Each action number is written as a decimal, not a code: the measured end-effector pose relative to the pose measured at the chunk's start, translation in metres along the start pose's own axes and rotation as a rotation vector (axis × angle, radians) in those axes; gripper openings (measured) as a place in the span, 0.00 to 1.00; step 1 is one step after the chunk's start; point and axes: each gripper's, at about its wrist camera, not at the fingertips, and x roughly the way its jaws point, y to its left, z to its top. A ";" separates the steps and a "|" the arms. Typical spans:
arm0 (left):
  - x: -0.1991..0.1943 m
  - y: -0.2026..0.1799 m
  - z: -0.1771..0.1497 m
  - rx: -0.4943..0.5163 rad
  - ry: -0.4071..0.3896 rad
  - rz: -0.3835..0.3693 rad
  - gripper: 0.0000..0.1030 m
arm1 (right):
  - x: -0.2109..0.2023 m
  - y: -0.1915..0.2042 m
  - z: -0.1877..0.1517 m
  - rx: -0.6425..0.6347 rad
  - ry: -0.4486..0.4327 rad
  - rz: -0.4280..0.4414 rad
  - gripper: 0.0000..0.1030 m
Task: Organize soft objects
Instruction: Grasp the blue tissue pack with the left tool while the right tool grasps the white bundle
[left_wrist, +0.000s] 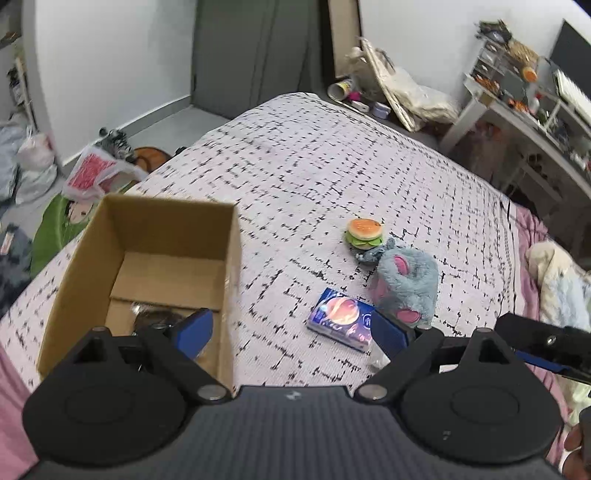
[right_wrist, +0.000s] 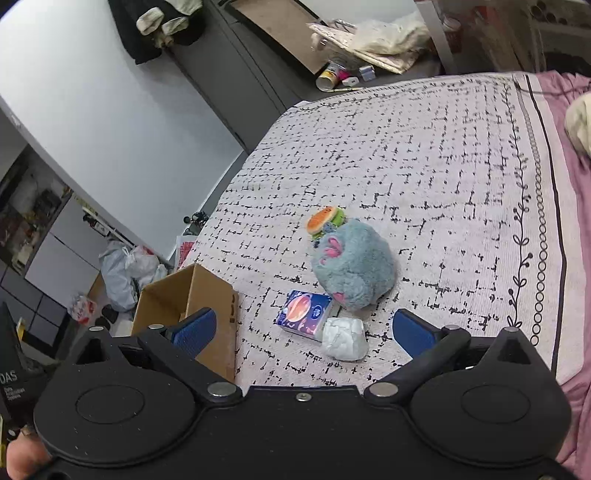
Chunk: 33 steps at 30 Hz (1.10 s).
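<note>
— What's nearest?
— My left gripper (left_wrist: 291, 332) and right gripper (right_wrist: 304, 330), both spread wide, holding nothing. The white wad (right_wrist: 344, 338) lies just ahead on the bedspread (right_wrist: 424, 166), touching the tissue pack (right_wrist: 304, 314).
— Farther?
— Cardboard box (left_wrist: 147, 258) left, dark items inside. Beyond the pack, the blue plush (right_wrist: 352, 266), then the burger toy (right_wrist: 325, 221).

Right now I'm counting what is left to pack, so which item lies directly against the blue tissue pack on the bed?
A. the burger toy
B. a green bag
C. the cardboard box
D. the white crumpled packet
D: in the right wrist view the white crumpled packet touches the near corner of the blue tissue pack, while the burger toy sits beyond the grey plush.
</note>
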 end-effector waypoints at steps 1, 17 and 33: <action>0.003 -0.005 0.002 0.016 0.004 0.000 0.89 | 0.003 -0.004 -0.001 0.014 -0.005 0.003 1.00; 0.059 -0.032 0.020 -0.038 0.102 -0.032 0.97 | 0.052 -0.024 -0.018 0.029 0.039 -0.023 0.90; 0.108 -0.031 0.005 -0.157 0.172 -0.140 0.96 | 0.102 -0.033 -0.028 0.002 0.129 -0.054 0.66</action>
